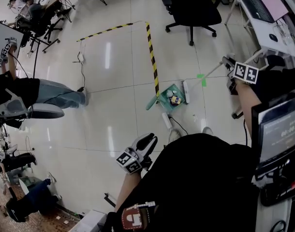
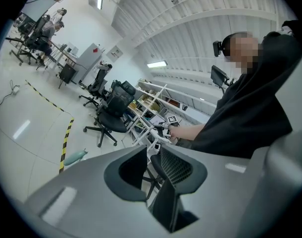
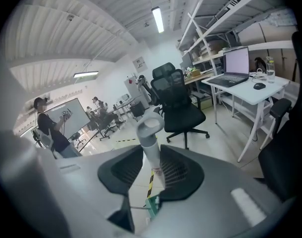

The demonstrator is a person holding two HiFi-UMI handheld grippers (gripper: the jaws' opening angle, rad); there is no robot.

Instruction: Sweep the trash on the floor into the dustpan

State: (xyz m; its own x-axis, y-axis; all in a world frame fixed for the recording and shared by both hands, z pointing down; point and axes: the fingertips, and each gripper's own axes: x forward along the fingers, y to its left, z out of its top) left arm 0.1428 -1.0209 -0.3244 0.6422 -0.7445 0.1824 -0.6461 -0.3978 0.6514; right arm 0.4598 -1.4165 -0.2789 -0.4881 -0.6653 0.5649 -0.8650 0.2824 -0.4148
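Observation:
A green dustpan [image 1: 162,98] stands on the pale floor by the striped tape, with several bits of trash [image 1: 175,99] lying in it. A white brush [image 1: 186,92] lies along its right side. A white piece [image 1: 166,119] and a small scrap [image 1: 195,117] lie on the floor nearer to me. My right gripper [image 1: 228,64] [image 3: 150,165] is raised at the right, shut on a grey-white handle [image 3: 150,138] that runs down toward the dustpan [image 3: 152,208]. My left gripper [image 1: 146,143] [image 2: 152,155] hangs by my body, jaws a little apart, nothing between them.
Yellow-black floor tape [image 1: 152,57] marks a corner beside the dustpan. A black office chair [image 1: 192,6] and a white desk with a laptop [image 1: 263,8] stand at the far right. A person in jeans [image 1: 55,94] stands left, with a cable [image 1: 82,66] on the floor nearby.

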